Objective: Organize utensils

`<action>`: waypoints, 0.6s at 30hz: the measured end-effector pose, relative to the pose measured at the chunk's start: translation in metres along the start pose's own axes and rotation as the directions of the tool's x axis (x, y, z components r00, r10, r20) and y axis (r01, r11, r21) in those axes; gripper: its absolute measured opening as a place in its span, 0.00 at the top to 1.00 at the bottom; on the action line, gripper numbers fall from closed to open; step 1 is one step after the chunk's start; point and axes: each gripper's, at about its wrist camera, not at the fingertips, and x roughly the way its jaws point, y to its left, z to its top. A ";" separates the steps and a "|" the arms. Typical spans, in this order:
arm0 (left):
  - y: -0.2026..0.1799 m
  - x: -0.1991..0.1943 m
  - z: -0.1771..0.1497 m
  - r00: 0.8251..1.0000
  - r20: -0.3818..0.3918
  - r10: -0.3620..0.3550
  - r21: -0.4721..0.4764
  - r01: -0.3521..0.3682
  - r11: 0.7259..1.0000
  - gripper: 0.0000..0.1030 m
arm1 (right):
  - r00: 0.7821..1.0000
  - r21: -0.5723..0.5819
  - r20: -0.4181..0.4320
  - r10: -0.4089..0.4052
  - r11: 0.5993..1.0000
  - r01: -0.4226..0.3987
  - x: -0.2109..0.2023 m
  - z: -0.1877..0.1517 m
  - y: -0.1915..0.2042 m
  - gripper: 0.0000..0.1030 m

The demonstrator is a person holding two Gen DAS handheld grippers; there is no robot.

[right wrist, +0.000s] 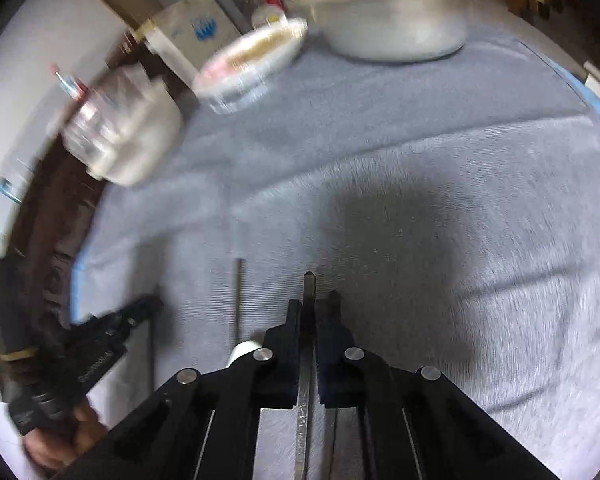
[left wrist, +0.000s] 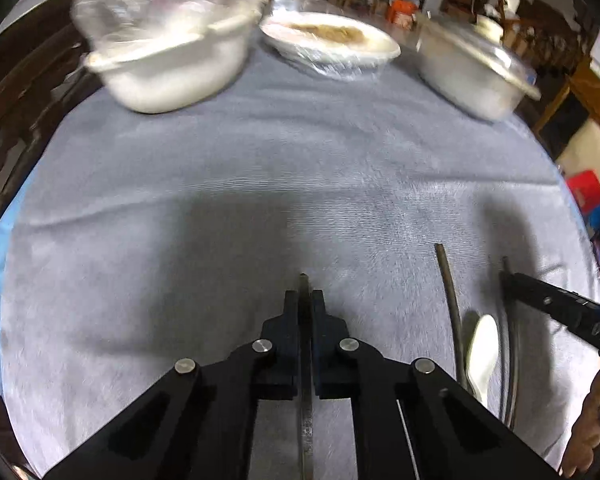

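The left gripper (left wrist: 305, 300) is clenching a thin metal utensil (left wrist: 306, 420) lengthwise between its fingers, the tip poking just past them over the grey cloth (left wrist: 260, 184). The right gripper (right wrist: 312, 308) is likewise pinching a flat metal utensil handle (right wrist: 303, 408); which kind is hard to tell. Beside the left gripper, a white spoon (left wrist: 482, 350) and a dark rod (left wrist: 450, 300) are lying on the cloth. Toward the cloth's far edge, a white pot (left wrist: 172, 64), a wrapped plate (left wrist: 328, 40) and a metal pot (left wrist: 468, 68) are sitting, leaving bare cloth between.
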 end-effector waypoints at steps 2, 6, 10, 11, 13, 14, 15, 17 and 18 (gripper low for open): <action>0.008 -0.017 -0.006 0.999 0.039 -0.012 -0.024 0.013 1.000 0.95 | 0.996 0.007 0.075 0.046 0.999 -0.047 -0.024 -0.009 -0.004 0.93; 0.019 -0.070 -0.024 0.988 0.154 -0.008 -0.062 0.018 0.998 0.95 | 0.973 0.014 0.196 0.122 0.992 -0.127 -0.073 -0.027 -0.007 0.93; 0.023 -0.126 -0.045 0.960 0.279 0.025 -0.069 -0.006 0.998 0.95 | 0.931 0.009 0.338 0.136 0.989 -0.147 -0.125 -0.050 -0.010 0.93; 0.026 -0.141 -0.053 0.950 0.311 0.035 -0.078 -0.011 0.997 0.95 | 0.919 0.007 0.370 0.133 0.989 -0.146 -0.136 -0.056 -0.008 0.93; 0.029 -0.170 -0.070 0.925 0.376 0.053 -0.103 -0.015 0.995 0.95 | 0.889 0.001 0.439 0.128 0.990 -0.143 -0.163 -0.072 -0.005 0.93; 0.030 -0.183 -0.079 0.911 0.407 0.062 -0.119 -0.014 0.993 0.95 | 0.876 0.001 0.466 0.128 0.989 -0.145 -0.174 -0.080 -0.005 0.93; 0.032 -0.195 -0.086 0.900 0.430 0.069 -0.133 -0.013 0.991 0.95 | 0.864 -0.001 0.487 0.128 0.989 -0.147 -0.184 -0.087 -0.002 0.93; 0.034 -0.213 -0.103 0.878 0.470 0.087 -0.161 -0.012 0.987 0.95 | 0.832 -0.004 0.540 0.127 0.989 -0.148 -0.204 -0.105 0.002 0.93; 0.035 -0.224 -0.113 0.864 0.494 0.099 -0.177 -0.012 0.984 0.95 | 0.818 -0.008 0.563 0.120 0.990 -0.140 -0.213 -0.113 0.006 0.94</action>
